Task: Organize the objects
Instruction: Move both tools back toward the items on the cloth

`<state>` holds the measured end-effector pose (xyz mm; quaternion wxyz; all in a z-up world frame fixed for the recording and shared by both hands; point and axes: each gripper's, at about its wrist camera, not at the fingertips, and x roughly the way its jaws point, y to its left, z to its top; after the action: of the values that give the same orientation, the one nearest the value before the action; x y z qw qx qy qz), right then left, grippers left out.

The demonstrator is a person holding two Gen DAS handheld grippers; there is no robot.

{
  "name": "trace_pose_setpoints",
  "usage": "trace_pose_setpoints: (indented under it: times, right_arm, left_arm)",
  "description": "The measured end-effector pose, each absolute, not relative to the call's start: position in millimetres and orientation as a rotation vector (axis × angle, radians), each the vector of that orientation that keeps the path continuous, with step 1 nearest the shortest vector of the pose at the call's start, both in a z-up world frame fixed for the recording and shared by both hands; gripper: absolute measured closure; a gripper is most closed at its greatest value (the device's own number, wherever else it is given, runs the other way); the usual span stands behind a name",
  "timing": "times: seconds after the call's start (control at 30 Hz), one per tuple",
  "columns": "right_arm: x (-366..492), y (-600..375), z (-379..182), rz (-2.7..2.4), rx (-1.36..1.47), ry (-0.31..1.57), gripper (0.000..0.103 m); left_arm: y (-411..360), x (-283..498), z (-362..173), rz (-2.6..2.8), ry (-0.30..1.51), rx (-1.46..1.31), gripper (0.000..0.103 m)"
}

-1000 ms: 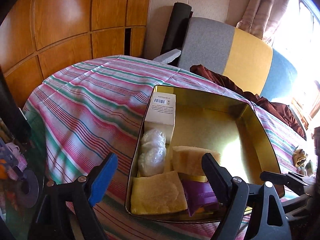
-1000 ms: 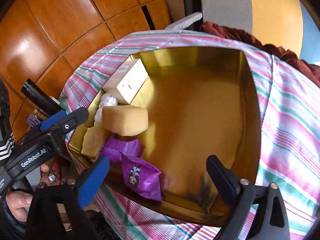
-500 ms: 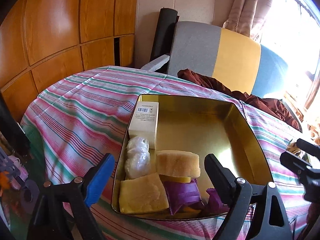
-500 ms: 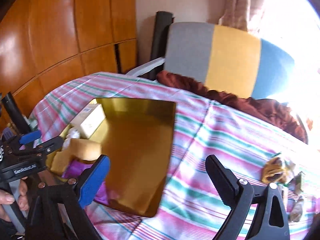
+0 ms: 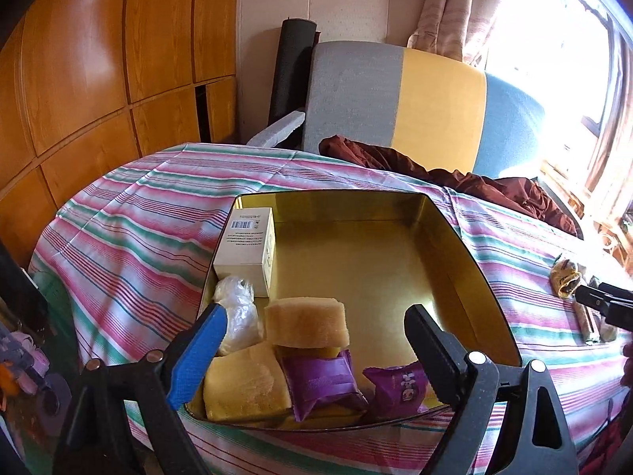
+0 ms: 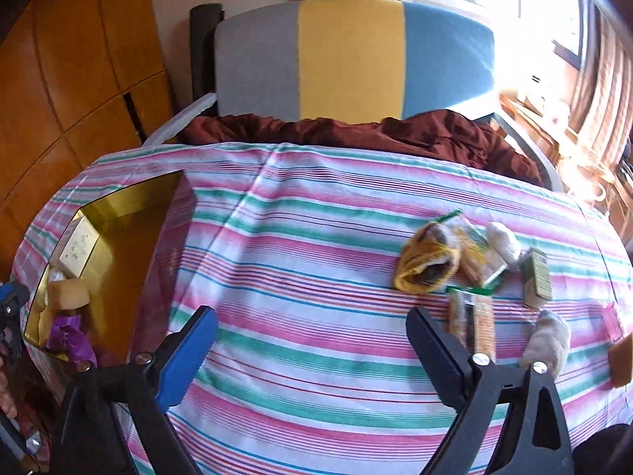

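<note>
A table under a striped cloth (image 6: 316, 277) is standing before a chair with grey, yellow and blue panels (image 6: 352, 59), with wooden panelling (image 5: 99, 79) to one side and a bright window to the other. A gold tin (image 5: 395, 206) is resting on the cloth and is being filled along its near and left walls: a white box (image 5: 247, 251), a clear bag (image 5: 237, 312), a sponge (image 5: 306, 322), a yellow pad (image 5: 245, 386) and 2 purple packets (image 5: 322, 376) are lying inside, while the rest of its floor is bare. Well apart from it, a heap of loose items (image 6: 474, 269) is waiting on the cloth, among them a yellow knitted piece (image 6: 427, 265), a green-labelled box (image 6: 536, 277) and a biscuit pack (image 6: 474, 324).

The left gripper (image 5: 312, 340) is being held above the tin's near end, released and empty. The right gripper (image 6: 310, 340) is being carried over bare cloth toward the heap; its jaws have just been opening and nothing is lying between them.

The step in hand is judged to be the fetching of the next item. The next move is calling for the right gripper to be brought over 1 piece of the heap, probably the biscuit pack just beside its black finger, and lowered astride it without neighbours being caught.
</note>
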<state>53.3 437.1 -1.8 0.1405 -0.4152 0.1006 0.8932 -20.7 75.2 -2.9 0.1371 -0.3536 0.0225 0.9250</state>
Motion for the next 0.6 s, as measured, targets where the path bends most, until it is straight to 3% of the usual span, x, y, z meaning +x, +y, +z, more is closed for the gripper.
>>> trace_pose_setpoints:
  times: [0.27, 0.53, 0.6]
  right_arm:
    - [116, 570, 16, 2.240, -0.936, 0.593, 0.000]
    - [192, 658, -22, 1.915, -0.715, 1.064, 0.000]
    - [203, 663, -24, 1.881, -0.679, 1.109, 0.000]
  left_arm:
    - [112, -14, 4, 2.579, 0.130, -0.991, 0.011]
    - [191, 6, 7, 2.363, 0.262, -0.948, 0.011]
    - [215, 11, 5, 2.302, 0.286, -0.950, 0.011]
